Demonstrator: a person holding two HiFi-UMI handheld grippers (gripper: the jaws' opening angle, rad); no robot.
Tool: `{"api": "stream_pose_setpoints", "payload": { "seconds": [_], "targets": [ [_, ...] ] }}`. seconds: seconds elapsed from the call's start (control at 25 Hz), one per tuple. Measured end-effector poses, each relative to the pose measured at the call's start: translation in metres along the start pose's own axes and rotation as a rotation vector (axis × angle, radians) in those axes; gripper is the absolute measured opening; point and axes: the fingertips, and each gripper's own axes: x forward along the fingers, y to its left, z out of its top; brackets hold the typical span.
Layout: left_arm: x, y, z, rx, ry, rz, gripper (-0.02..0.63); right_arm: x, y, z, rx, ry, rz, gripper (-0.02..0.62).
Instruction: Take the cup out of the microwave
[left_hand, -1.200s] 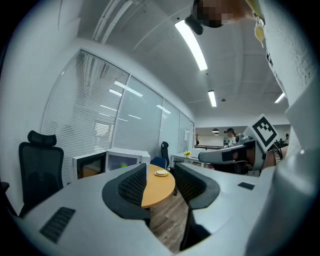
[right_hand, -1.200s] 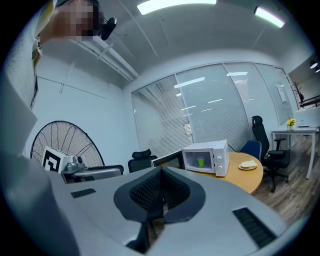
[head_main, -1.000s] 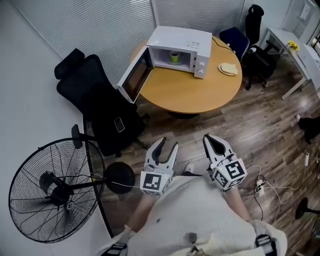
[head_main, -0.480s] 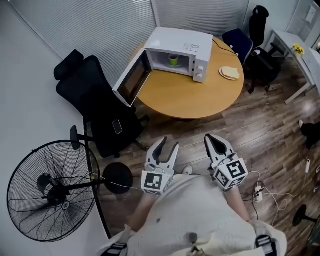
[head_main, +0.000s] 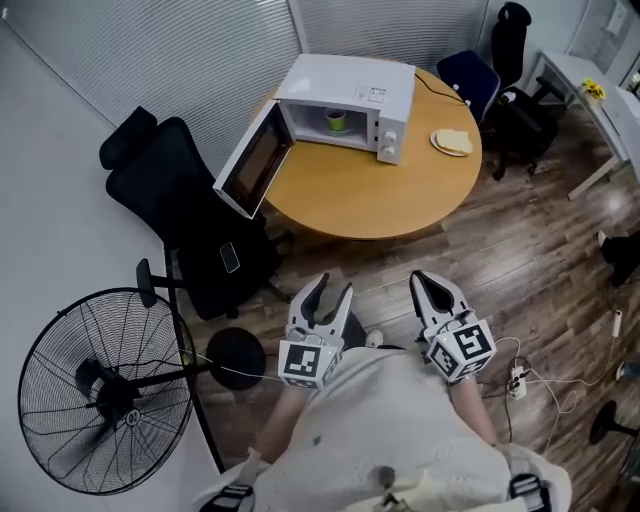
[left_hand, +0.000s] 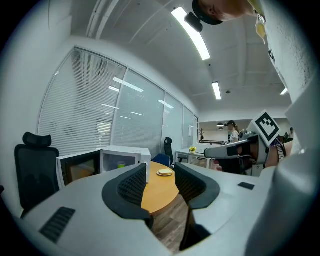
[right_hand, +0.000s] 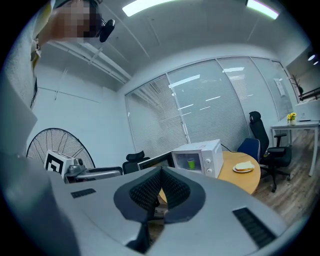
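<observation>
Cup (head_main: 337, 120) sits in the microwave (head_main: 350, 82), far from parted left gripper (head_main: 334, 287) and closed right gripper (head_main: 422, 279).

The right hand-held gripper (right_hand: 161, 172), jaws together, faces the open microwave (right_hand: 212, 150) holding a green cup (right_hand: 191, 163).

Table (head_main: 370, 195): round, wooden top, standing on the dark plank floor (head_main: 545, 255).
Plate (head_main: 452, 142): near the table's right edge, with a pale slice of food on it.
Office chair (head_main: 175, 215): black, high-backed, just left of the table; small dark phone (head_main: 231, 257) lying on the seat.
Fan (head_main: 105, 390): large, black wire cage on a stand, lower left, by the white wall.
Blue chair (head_main: 468, 75): behind the table, far side.
Desk (head_main: 590, 105): white, top right, small yellow thing on it.
Power strip (head_main: 517, 380): white, on the floor, lower right, cables trailing.
</observation>
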Motion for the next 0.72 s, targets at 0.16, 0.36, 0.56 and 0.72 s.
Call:
{"api": "stream_pose_setpoints", "payload": {
  "seconds": [0.16, 0.36, 0.56, 0.72],
  "targets": [
    [0.016, -0.008, -0.005, 0.006, 0.007, -0.035, 0.19, 0.002, -0.016, -0.001, 0.015, 0.001, -0.022, 0.008],
    [0.034, 0.003, -0.008, -0.004, 0.013, -0.034, 0.19, 0.02, -0.025, 0.003, 0.004, 0.003, -0.023, 0.008],
    [0.062, 0.022, -0.005, -0.009, 0.006, -0.045, 0.19, 0.04, -0.038, 0.007, -0.01, 0.013, -0.037, 0.008],
    [0.089, 0.03, -0.003, -0.011, 0.008, -0.078, 0.19, 0.053, -0.056, 0.013, 0.0, 0.01, -0.077, 0.008]
  ]
}}
